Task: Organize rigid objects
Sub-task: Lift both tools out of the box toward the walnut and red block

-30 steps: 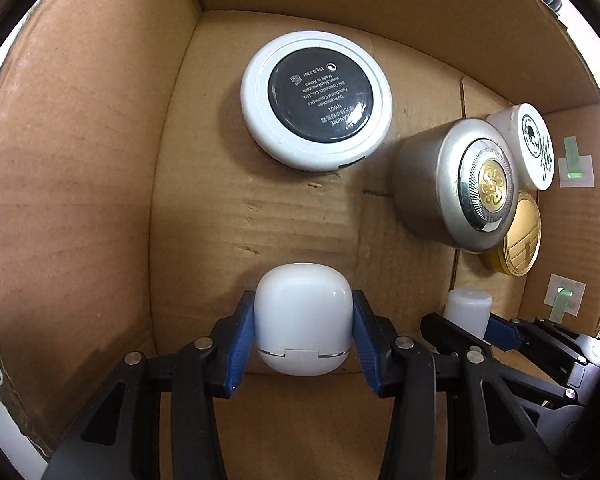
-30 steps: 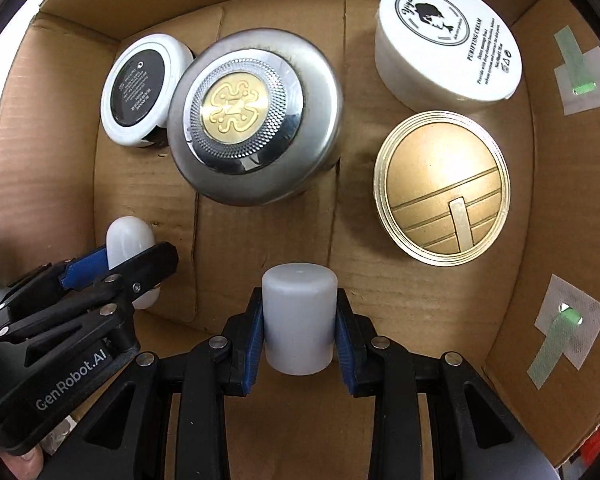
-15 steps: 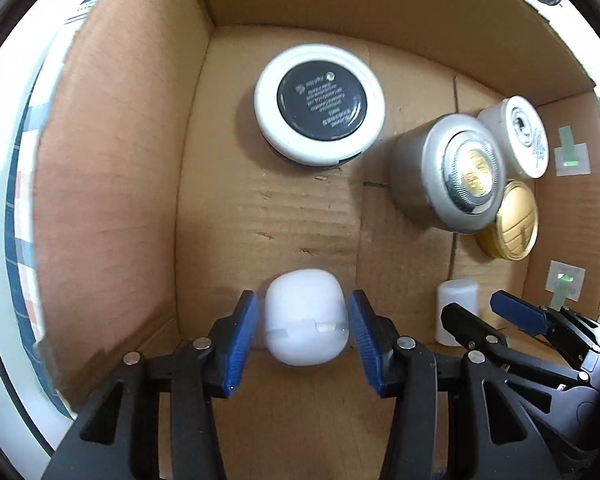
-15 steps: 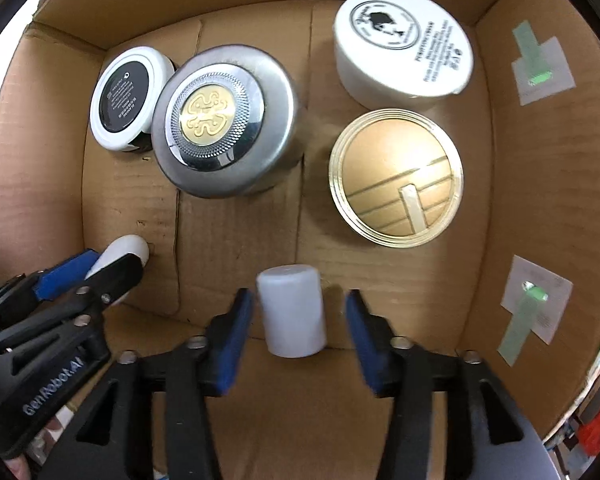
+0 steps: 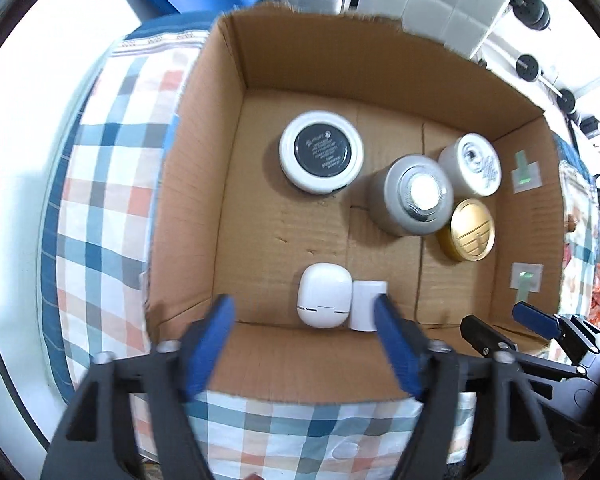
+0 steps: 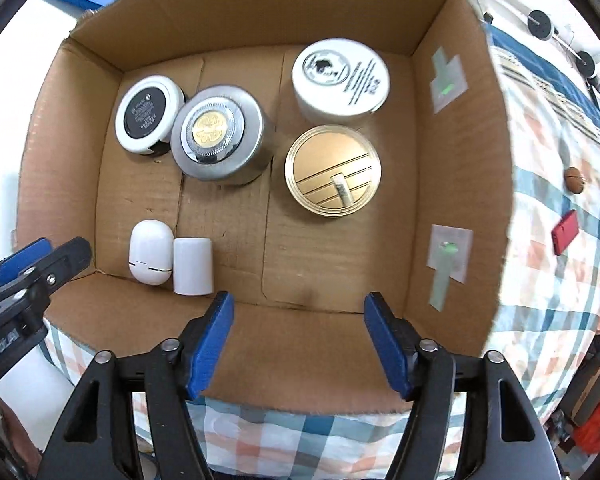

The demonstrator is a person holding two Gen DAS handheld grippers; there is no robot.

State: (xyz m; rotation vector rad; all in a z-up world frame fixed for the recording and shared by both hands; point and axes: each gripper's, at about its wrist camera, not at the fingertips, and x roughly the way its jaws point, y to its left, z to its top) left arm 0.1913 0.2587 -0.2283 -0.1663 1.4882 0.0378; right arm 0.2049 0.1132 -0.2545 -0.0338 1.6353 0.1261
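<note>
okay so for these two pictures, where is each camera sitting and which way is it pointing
Left wrist: on the left gripper, looking straight down into the cardboard box; its open blue fingers show, the right gripper at right.
Right wrist: on the right gripper, looking down into the same box; its open fingers show, the left gripper at left.
Shared: white case, white cap, four jars.

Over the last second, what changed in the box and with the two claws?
Both claws let go: the left claw released the white case and the right claw the white cap, jaws just opening, nothing between them. Both drew back above the box. The case and cap lie side by side; the four jars stayed put.
</note>
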